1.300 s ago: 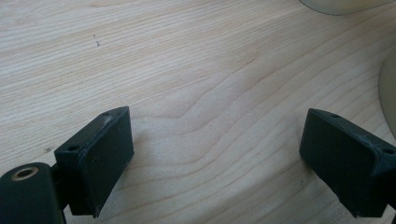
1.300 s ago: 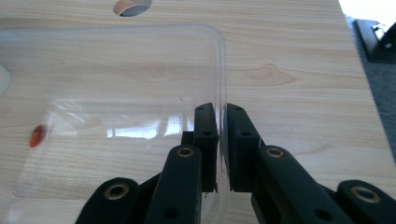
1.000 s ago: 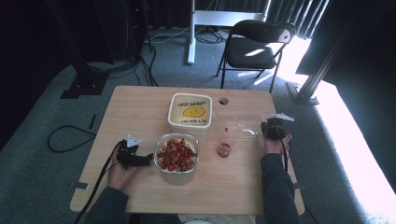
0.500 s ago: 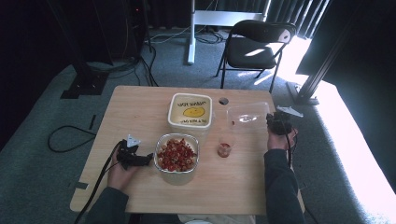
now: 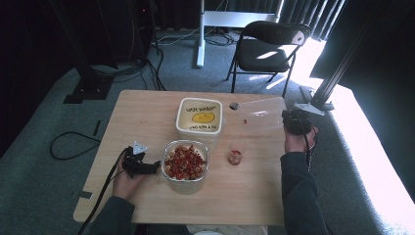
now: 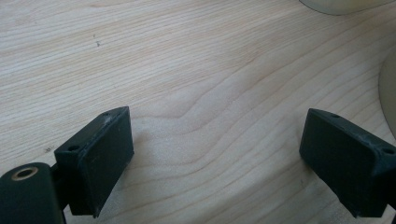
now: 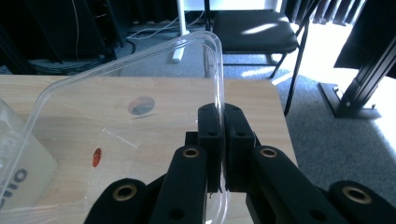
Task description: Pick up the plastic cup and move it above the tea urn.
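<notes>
Clear tray (image 7: 126, 93), edge clamped in right gripper (image 7: 223, 126), partly cut off; left gripper (image 6: 215, 158) gapes wide.

Beyond my wooden table (image 5: 147, 117), grey carpet (image 5: 39, 147) – a black chair (image 5: 266, 46) upper right, sunlit – dark walls upper left.

— Worn on both forearms?
— Dark grey-green long sleeves (image 5: 298, 191), reaching to the wrists.
— And in the hands?
— Matte black plastic two-jaw left gripper (image 5: 157, 167), topped by a grey three-cornered plate (image 5: 139, 147), trailing a black cable (image 5: 105, 183). Matching black right gripper (image 7: 222, 135): blocky rectangular pads, brass-ringed screw holes (image 7: 191, 152) along the arms.
</notes>
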The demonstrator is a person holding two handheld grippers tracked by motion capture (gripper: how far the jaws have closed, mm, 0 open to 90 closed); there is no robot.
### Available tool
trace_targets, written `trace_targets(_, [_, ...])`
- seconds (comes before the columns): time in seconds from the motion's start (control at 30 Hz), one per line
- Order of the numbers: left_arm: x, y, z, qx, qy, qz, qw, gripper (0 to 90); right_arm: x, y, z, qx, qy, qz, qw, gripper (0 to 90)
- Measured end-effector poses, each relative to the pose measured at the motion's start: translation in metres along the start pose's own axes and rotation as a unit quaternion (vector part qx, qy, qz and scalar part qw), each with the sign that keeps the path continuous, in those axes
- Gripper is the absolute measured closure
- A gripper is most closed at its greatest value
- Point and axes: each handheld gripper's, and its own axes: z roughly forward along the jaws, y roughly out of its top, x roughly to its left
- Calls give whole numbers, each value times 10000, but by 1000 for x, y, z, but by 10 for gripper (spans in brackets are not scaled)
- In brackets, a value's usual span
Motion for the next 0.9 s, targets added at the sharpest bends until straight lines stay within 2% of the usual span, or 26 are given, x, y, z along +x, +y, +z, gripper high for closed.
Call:
trace_targets(0.17, [0,0,0,-3,2,8,10000,104,7,17,-9,-102,95,-113,9998,878])
trace_targets(0.57, [0,0,0,-2,2,9,10000,104,33,52,-27,-306,245,-456,9982,878])
trace_targets(0.9, [0,0,0,-4,3,0,10000,104,63,72,-29,-394,482,-685,9957,878])
